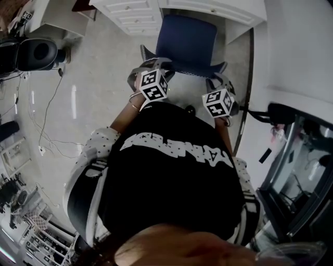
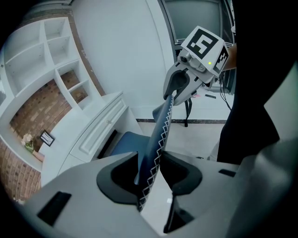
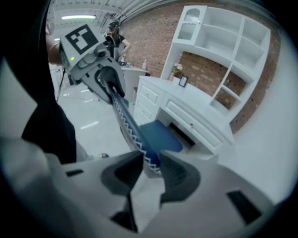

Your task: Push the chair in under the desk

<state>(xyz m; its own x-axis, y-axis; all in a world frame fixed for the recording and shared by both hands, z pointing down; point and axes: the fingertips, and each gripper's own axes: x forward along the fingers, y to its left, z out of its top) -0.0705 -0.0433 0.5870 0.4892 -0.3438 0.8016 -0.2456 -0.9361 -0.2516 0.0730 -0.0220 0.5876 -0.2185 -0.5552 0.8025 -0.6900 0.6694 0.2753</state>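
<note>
The chair has a blue seat (image 1: 190, 39) whose front reaches under the white desk (image 1: 135, 15). Its dark-blue backrest with white zigzag stitching (image 2: 160, 130) runs edge-on between both grippers. My left gripper (image 1: 151, 65) is shut on the backrest's left end, and the edge sits between its pads (image 2: 151, 174). The right gripper (image 1: 219, 80) is shut on the other end (image 3: 149, 169). Each gripper view shows the other gripper clamped at the far end of the backrest: the right gripper (image 2: 179, 88) and the left gripper (image 3: 104, 81). My own dark torso hides the chair's base.
Black equipment (image 1: 36, 52) and loose cables (image 1: 47, 119) lie on the pale floor to the left. A white wall (image 1: 296, 47) and a dark frame (image 1: 291, 171) stand close on the right. White shelves on a brick wall (image 3: 223, 56) rise above the desk. A person (image 3: 114, 39) stands far back.
</note>
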